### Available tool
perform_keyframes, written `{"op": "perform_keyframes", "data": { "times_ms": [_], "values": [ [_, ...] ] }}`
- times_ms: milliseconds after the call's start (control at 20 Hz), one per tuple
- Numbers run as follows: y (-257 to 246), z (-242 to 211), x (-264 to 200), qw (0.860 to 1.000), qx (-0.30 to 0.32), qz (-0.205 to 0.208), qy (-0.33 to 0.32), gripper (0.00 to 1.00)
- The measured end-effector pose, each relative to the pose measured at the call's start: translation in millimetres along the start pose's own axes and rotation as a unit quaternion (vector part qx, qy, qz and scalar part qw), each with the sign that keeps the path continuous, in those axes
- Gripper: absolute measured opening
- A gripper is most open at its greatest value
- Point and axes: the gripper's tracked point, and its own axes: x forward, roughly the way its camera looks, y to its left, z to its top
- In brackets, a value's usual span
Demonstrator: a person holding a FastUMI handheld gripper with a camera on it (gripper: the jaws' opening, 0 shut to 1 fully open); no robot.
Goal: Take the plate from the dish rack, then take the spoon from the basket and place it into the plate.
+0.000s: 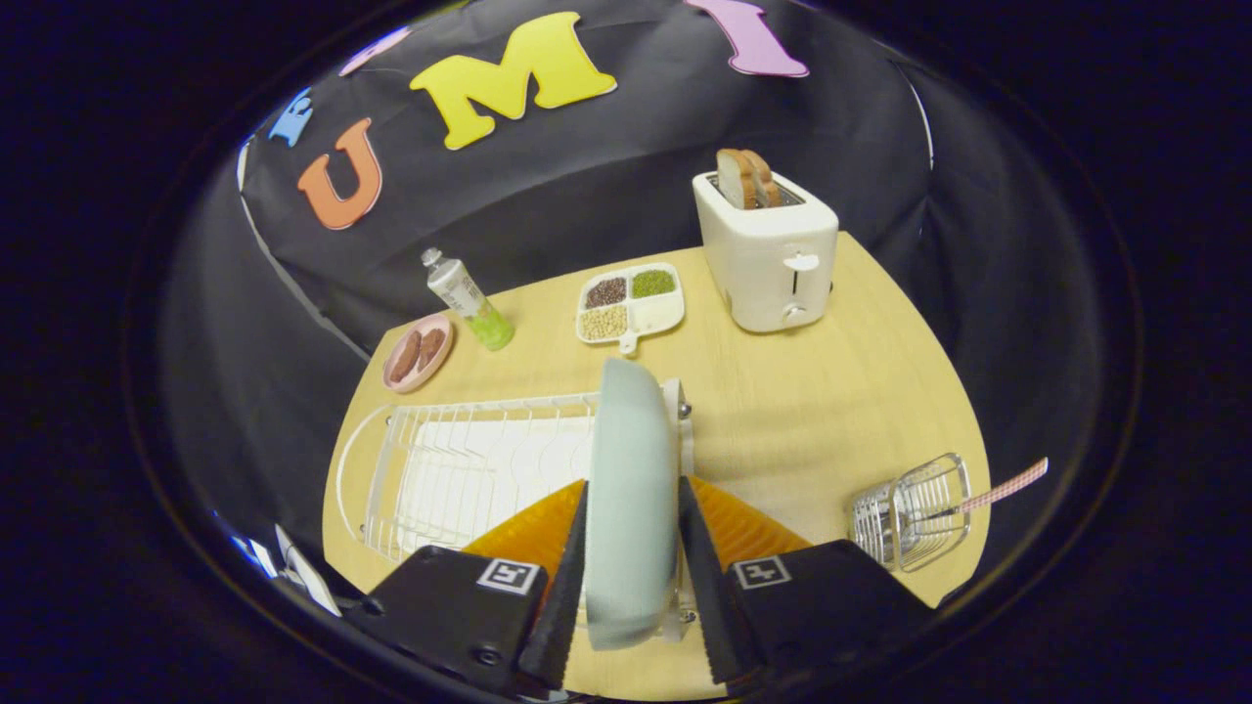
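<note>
Black cloth walls close in a booth around a pale wooden table (812, 411).

Seen from the gripper, the gripper (631, 557) has its two fingers on either side of a pale blue-green plate (631, 489). The plate stands upright on its edge at the right end of a white wire dish rack (460, 469), and the fingers sit against its two faces, so the claw looks closed on the plate, narrow to the plate's thickness.

To the right of the fingers, near the table's edge, a wire basket (915, 513) lies with a spoon (998, 489) in it; the spoon's checked handle sticks out to the right.

Beyond the rack, a white divided tray (631, 303) holds dark, green and pale grains. Left of it stands a tilted bottle (468, 298) with green liquid, and beside that a pink dish (418, 354) with brown pieces. At the far right stands a white toaster (768, 254) with bread (745, 178) in its slots.
</note>
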Motion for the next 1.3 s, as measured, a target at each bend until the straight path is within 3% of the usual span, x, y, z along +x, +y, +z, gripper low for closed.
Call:
{"op": "perform_keyframes", "data": {
  "times_ms": [100, 300, 750, 900, 950, 1050, 1300],
  "values": [
    [-4.7, -0.9, 0.5, 1.0, -0.002, -0.025, -0.007, 0.47],
    [-4.9, 2.5, -8.6, 0.998, 0.004, -0.059, -0.034, 0.4],
    [2.7, 4.9, -29.7, 0.99, -0.035, -0.131, -0.042, 0.39],
    [1.3, 18.5, -53.4, 0.984, -0.047, -0.153, -0.073, 0.39],
    [5.4, 17.3, -60.4, 0.985, -0.042, -0.143, -0.081, 0.37],
    [27.5, 2.6, -71.5, 0.992, -0.038, -0.083, -0.082, 0.31],
    [59.3, -61.4, -77.6, 0.994, -0.032, 0.057, -0.092, 0.29]
  ]
}}
